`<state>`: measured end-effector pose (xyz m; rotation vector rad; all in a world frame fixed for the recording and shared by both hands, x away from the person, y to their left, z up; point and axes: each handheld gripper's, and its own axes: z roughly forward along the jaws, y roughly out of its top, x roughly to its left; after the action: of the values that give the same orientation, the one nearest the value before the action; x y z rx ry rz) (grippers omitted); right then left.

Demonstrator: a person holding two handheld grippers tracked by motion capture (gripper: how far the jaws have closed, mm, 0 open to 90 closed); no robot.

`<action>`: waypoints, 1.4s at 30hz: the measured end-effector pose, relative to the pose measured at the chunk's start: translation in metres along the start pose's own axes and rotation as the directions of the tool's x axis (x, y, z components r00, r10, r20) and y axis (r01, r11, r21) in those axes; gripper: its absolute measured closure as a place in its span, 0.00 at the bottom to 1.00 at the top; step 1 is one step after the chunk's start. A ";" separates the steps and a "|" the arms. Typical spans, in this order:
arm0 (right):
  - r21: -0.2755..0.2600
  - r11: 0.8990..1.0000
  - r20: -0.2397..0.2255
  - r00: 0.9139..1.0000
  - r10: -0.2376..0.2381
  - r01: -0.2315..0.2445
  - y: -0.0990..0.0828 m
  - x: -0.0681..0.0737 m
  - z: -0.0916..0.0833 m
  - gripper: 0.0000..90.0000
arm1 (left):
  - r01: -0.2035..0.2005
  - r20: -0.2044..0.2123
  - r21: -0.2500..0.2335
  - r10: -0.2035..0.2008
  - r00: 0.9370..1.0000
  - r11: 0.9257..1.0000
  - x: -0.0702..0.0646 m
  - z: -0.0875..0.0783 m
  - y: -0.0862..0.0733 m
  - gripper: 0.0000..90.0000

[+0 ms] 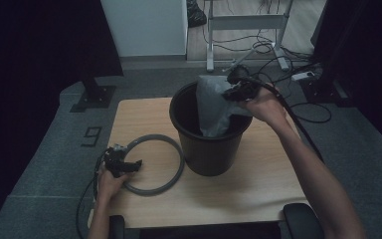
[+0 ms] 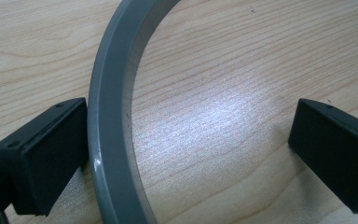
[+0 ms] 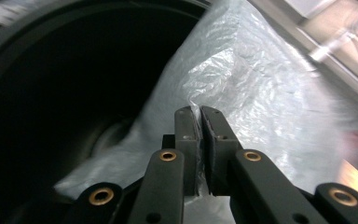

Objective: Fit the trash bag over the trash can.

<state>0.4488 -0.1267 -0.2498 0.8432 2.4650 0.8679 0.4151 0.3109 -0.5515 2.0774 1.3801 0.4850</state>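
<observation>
A black bin (image 1: 211,149) stands on the wooden table (image 1: 258,189). A translucent grey plastic bag (image 1: 215,104) hangs partly inside it, its top lifted above the rim. My right gripper (image 1: 235,91) is over the bin's far right rim, shut on a fold of the plastic bag (image 3: 242,84); the film is pinched between the pads of my right gripper (image 3: 199,112). A grey ring (image 1: 171,167) lies flat on the table left of the bin. My left gripper (image 1: 138,163) rests low at the ring's left side, open, one pad against the outside of the grey ring (image 2: 109,121).
The table ends a short way behind the bin. On the floor beyond lie cables (image 1: 273,55) and a desk frame (image 1: 243,25). A dark stand's foot (image 1: 94,94) sits at the far left.
</observation>
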 end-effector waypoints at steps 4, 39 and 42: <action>0.003 1.000 -0.061 0.998 -0.026 0.026 0.012 0.017 0.014 0.92 | 0.000 0.000 0.000 0.000 1.000 1.000 0.000 0.000 0.000 0.00; 0.056 0.987 0.057 0.987 0.148 -0.151 -0.048 -0.051 -0.005 0.86 | 0.003 -0.002 0.002 -0.003 1.000 1.000 0.000 0.000 0.000 0.00; 0.048 0.991 0.076 0.989 0.124 -0.128 -0.043 -0.048 -0.009 0.95 | -0.003 0.005 0.021 0.003 1.000 1.000 0.000 -0.001 0.001 0.00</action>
<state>0.4620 -0.1885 -0.2643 1.0403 2.4025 0.8025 0.4155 0.3109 -0.5498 2.0966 1.3847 0.4683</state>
